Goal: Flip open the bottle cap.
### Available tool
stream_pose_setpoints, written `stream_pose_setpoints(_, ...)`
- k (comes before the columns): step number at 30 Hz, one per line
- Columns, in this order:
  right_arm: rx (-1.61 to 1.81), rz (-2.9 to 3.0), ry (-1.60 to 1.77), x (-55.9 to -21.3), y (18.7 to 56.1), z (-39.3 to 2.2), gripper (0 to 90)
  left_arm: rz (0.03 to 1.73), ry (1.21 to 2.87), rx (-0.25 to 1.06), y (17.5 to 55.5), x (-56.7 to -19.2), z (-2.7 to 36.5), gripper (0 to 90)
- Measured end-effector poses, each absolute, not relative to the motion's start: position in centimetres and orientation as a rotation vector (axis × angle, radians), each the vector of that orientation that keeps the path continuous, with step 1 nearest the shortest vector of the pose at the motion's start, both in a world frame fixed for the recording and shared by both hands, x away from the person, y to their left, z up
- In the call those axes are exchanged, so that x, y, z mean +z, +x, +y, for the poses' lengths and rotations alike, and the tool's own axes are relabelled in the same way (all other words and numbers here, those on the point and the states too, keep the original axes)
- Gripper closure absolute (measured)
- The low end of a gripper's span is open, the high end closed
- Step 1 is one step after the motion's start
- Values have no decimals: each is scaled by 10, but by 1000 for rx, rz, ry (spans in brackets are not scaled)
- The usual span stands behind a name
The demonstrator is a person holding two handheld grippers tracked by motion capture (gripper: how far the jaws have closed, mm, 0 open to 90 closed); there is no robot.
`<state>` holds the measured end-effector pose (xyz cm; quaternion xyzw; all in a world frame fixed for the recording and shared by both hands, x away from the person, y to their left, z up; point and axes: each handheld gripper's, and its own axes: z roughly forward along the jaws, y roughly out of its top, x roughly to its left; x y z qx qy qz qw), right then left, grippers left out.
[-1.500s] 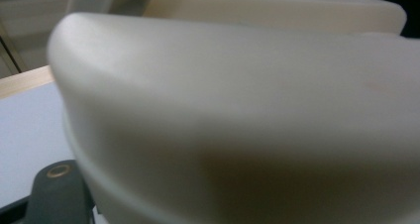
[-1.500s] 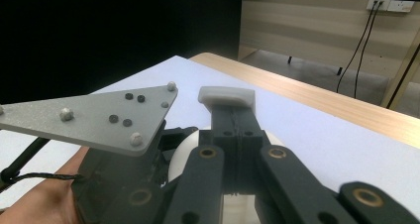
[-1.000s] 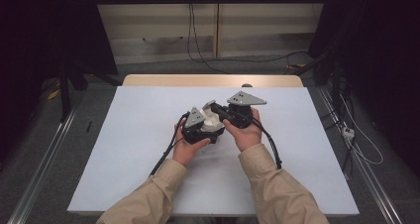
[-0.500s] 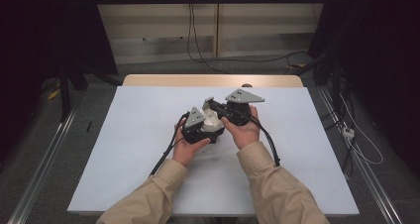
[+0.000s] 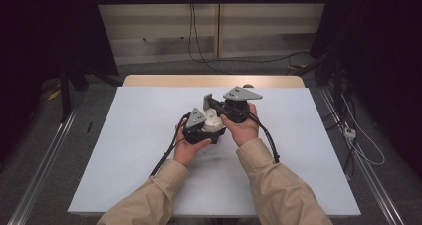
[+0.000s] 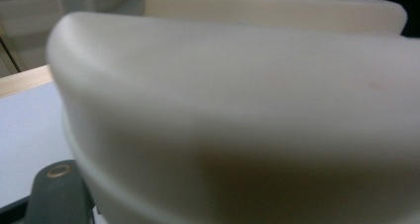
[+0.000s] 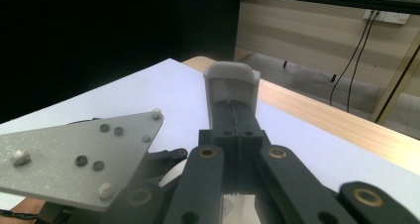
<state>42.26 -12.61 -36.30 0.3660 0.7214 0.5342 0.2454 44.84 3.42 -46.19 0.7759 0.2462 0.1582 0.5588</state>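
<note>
At the middle of the white table [image 5: 124, 150] a person holds both grippers close together. The left gripper [image 5: 201, 128] is black with a grey plate and lies low in the left hand. A cream-white rounded part [image 5: 214, 119] lies between the two grippers. It shows very near in the left gripper view as a cream-white rounded part [image 6: 237, 125], which hides that gripper's jaws. The right gripper [image 7: 232, 85] has its black jaws pressed together under a pale cap, with nothing between them. Seen from above, the right gripper [image 5: 209, 101] points left over the left one.
The left gripper's grey three-cornered plate [image 7: 79, 154] sits just below and left of the right jaws. Black cables [image 5: 166, 153] trail back along both forearms. A wooden strip [image 5: 214, 80] edges the table's far side, with dark curtains either side and floor cables behind.
The right gripper has crept slightly toward the far left. The left hand has stayed where it was.
</note>
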Motion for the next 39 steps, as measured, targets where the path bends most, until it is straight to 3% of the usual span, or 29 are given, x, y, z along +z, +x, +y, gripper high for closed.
stream_pose_setpoints(39,1474,1966,1009,-367,437,-120,900,591,1824,357,449,-462,34,185)
